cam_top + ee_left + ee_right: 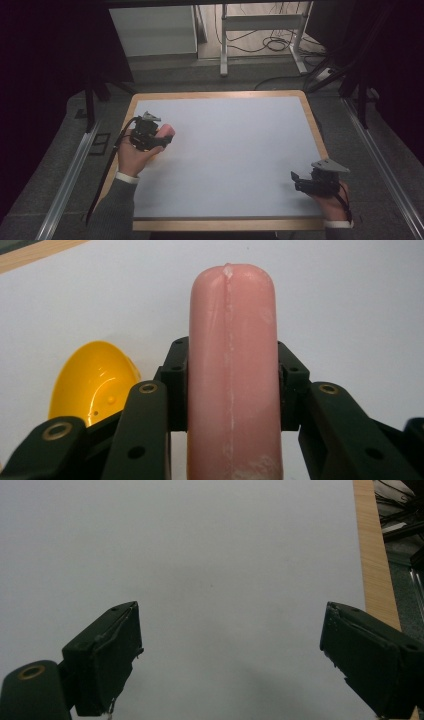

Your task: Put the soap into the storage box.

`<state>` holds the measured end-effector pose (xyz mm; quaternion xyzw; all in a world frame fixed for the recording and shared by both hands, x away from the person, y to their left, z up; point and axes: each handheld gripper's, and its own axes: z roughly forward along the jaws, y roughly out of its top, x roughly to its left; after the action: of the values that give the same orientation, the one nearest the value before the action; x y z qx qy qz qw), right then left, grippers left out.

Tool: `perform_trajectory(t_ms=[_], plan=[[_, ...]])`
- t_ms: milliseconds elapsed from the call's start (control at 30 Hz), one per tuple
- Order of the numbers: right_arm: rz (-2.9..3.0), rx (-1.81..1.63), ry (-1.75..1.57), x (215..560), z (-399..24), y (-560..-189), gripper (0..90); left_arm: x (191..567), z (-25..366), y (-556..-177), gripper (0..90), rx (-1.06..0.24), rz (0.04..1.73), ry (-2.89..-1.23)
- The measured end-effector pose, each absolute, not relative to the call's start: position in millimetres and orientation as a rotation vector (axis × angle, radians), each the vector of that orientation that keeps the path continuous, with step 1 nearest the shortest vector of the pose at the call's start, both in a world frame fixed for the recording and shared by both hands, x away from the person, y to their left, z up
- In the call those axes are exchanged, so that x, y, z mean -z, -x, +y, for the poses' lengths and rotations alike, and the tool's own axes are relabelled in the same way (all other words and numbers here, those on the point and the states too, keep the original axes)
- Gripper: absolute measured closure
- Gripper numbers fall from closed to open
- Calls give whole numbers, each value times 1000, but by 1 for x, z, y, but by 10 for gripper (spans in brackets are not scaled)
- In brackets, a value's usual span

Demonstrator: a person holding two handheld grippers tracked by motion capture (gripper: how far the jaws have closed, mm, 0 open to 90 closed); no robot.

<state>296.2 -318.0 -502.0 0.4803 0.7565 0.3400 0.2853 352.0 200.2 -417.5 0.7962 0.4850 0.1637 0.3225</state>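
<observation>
A pink sausage-shaped piece stands up between the black jaws of my left gripper, which is shut on its sides. From above, the left gripper hangs over the left part of the white table top, the pink piece poking out toward the right. A glossy yellow bowl-shaped thing lies on the table just beyond and left of the left jaw. My right gripper stands open with nothing between its jaws, low over the table's near right corner.
The table top has a wooden rim. Metal rails run along both sides. Behind the table stand a white cabinet and a metal frame with loose cables on the floor.
</observation>
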Motion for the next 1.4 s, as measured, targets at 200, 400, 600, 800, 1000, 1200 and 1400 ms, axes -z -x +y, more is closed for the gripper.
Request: perform_trajectory(t_ms=[200, 400, 600, 800, 1000, 1200, 1400], plan=[[2019, -907, -1288, 502, -318, -296, 96, 417, 204, -352, 598, -428, 1284, -2083], [2018, -905, -1287, 502, -318, -296, 96, 418, 208, -353, 598, -429, 1294, -2088], [2018, -906, -1289, 502, -318, -296, 96, 421, 215, -356, 598, -428, 1322, -2085], [2022, -902, -1289, 503, -317, -296, 96, 421, 218, -357, 598, -427, 1334, -2080], [2022, -900, -1290, 503, -317, -296, 96, 424, 223, -363, 598, -429, 1360, -2080], [2021, -898, -1293, 503, -318, -297, 96, 427, 226, -365, 598, -423, 1375, -2081], [2021, -896, -1293, 503, -318, -297, 96, 431, 230, -370, 598, -427, 1403, -2086]])
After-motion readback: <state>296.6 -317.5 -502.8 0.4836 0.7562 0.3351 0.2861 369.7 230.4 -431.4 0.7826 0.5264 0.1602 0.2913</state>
